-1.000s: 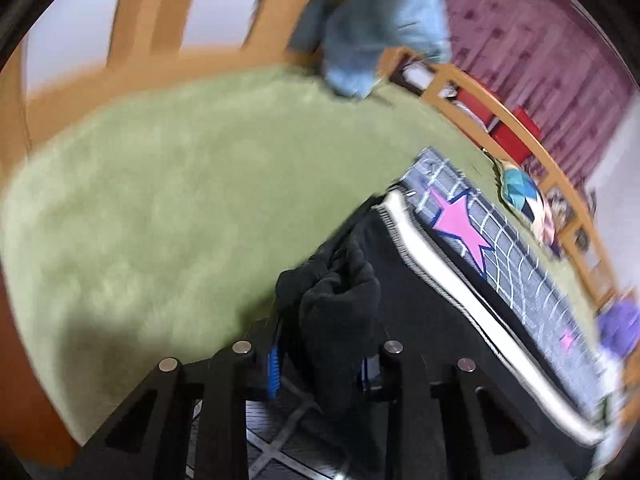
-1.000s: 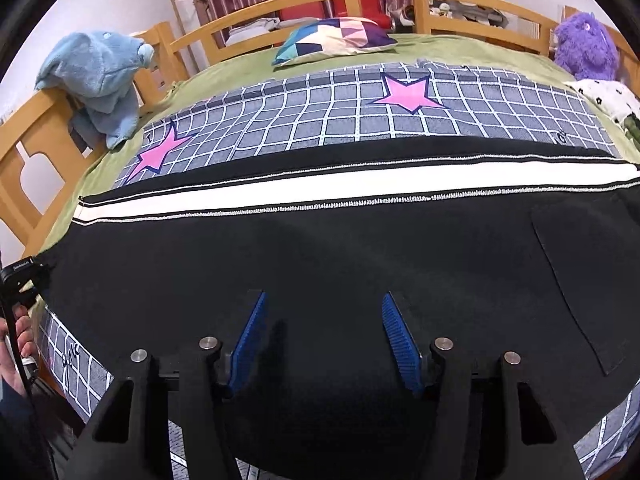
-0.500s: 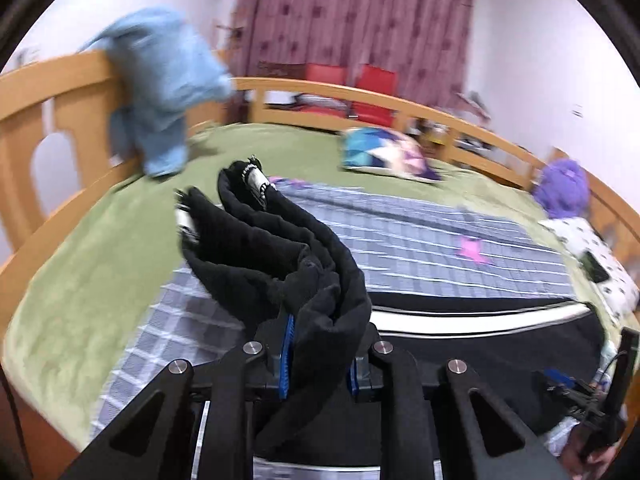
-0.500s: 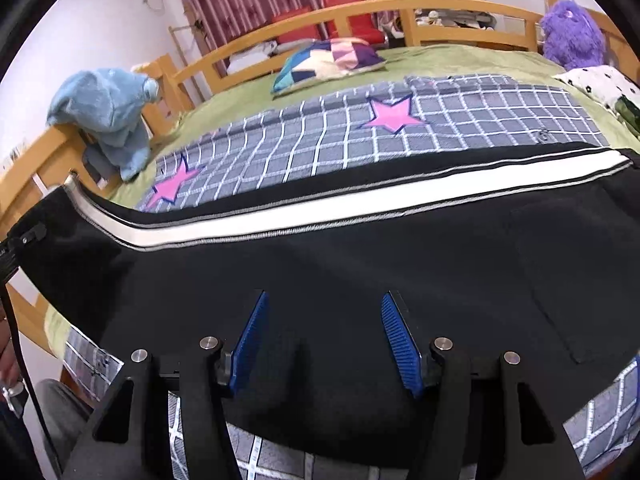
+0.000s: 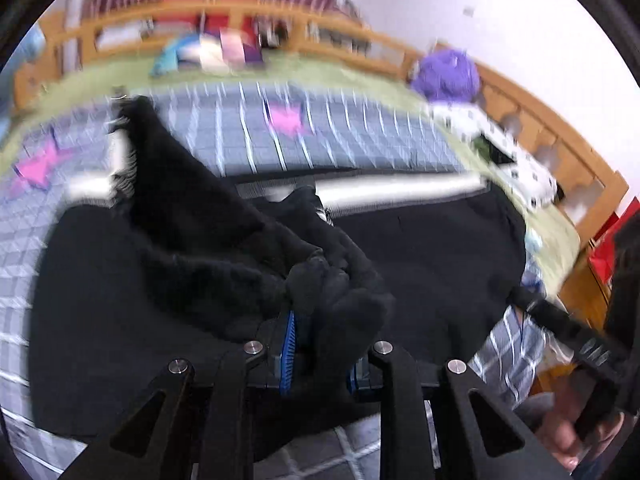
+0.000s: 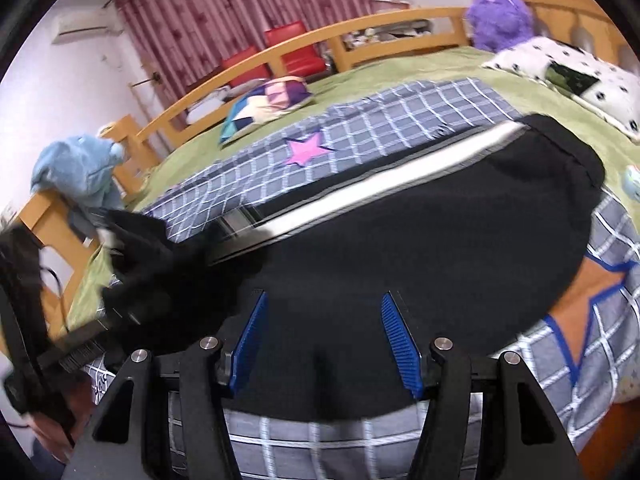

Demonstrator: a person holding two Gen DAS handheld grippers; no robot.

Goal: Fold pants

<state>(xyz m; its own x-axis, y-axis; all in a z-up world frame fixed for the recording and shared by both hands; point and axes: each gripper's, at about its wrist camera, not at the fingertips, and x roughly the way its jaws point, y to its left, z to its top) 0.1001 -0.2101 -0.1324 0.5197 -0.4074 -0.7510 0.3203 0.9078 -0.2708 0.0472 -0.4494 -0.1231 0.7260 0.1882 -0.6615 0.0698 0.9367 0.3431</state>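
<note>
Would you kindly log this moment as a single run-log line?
stage: folding | left gripper: shut on bunched end of pants | right gripper: open above pants | surface: checked blanket

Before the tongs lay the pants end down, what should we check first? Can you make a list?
1. Left tongs pinch the black pants: ok.
2. Right tongs open, holding nothing: ok.
3. Pants lying flat under the right tongs: ok.
4. White stripe straight: cannot tell, blurred.
5. Purple plush toy off the pants: ok.
6. Bunched end lined up with the waist: cannot tell.
</note>
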